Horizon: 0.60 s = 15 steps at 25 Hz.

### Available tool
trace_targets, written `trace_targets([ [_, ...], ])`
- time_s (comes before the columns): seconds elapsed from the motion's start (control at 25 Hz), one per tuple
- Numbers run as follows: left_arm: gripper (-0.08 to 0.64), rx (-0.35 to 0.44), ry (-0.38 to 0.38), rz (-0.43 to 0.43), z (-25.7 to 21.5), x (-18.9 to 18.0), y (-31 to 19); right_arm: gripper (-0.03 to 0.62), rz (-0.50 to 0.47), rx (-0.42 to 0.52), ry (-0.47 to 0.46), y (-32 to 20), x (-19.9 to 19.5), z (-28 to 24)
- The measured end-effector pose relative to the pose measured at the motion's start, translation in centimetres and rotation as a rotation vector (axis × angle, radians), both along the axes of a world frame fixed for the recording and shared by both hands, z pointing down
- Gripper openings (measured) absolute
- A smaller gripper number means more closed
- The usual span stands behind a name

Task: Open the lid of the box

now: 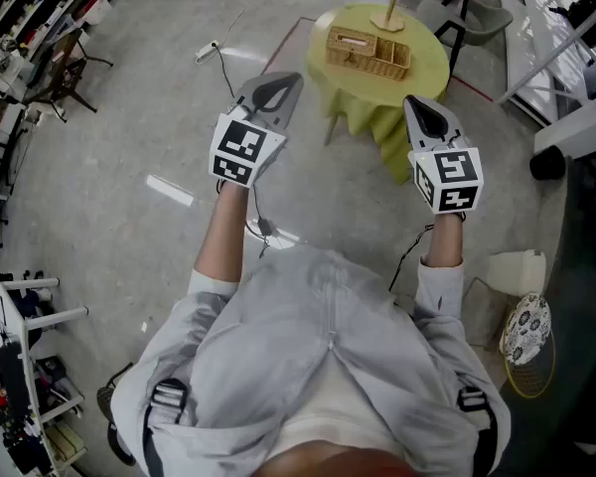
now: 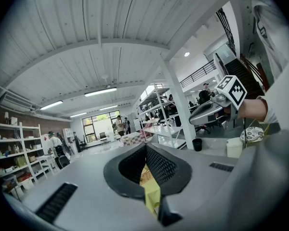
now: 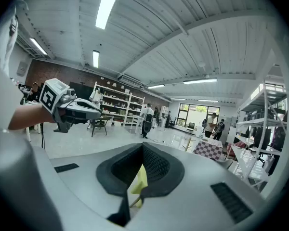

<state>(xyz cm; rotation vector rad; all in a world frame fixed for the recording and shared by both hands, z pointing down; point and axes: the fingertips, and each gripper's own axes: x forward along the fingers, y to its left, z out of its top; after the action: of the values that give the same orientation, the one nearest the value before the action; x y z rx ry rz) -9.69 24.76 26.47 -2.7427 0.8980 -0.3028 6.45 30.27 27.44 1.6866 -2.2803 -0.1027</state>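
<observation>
A woven wicker box (image 1: 368,53) with its lid down sits on a small round table (image 1: 429,66) draped in yellow-green cloth, ahead of me in the head view. My left gripper (image 1: 284,79) hovers short of the table's left edge, jaws shut and empty. To the table's near right, my right gripper (image 1: 418,103) is also shut on nothing. In the left gripper view my left gripper (image 2: 146,147) has its pads meeting at the tip, with a strip of yellow cloth (image 2: 152,192) showing below. The right gripper view shows my right gripper (image 3: 142,146) the same way.
A wooden stand (image 1: 390,8) rises behind the box. A white bucket (image 1: 518,270) and a patterned round object (image 1: 526,330) sit on the floor at right. Cables (image 1: 263,229) trail below my hands. Shelving (image 1: 20,38) lines the left, a chair (image 1: 477,16) stands behind the table.
</observation>
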Motion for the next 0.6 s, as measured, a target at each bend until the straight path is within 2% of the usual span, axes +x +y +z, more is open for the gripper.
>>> trace_targets([
  [0.12,0.029,0.001,0.001,-0.004,0.1,0.8,-0.2,0.021,-0.006,0.001,0.001,-0.3,0.7,0.0],
  [0.32,0.029,-0.001,-0.001,-0.022,0.5,2.2,0.0,0.021,-0.025,0.016,-0.047,-0.6,2.3,-0.3],
  [0.6,0.029,-0.018,-0.003,-0.069,1.7,3.3,0.2,0.021,-0.092,0.0,-0.025,-1.4,3.6,0.6],
])
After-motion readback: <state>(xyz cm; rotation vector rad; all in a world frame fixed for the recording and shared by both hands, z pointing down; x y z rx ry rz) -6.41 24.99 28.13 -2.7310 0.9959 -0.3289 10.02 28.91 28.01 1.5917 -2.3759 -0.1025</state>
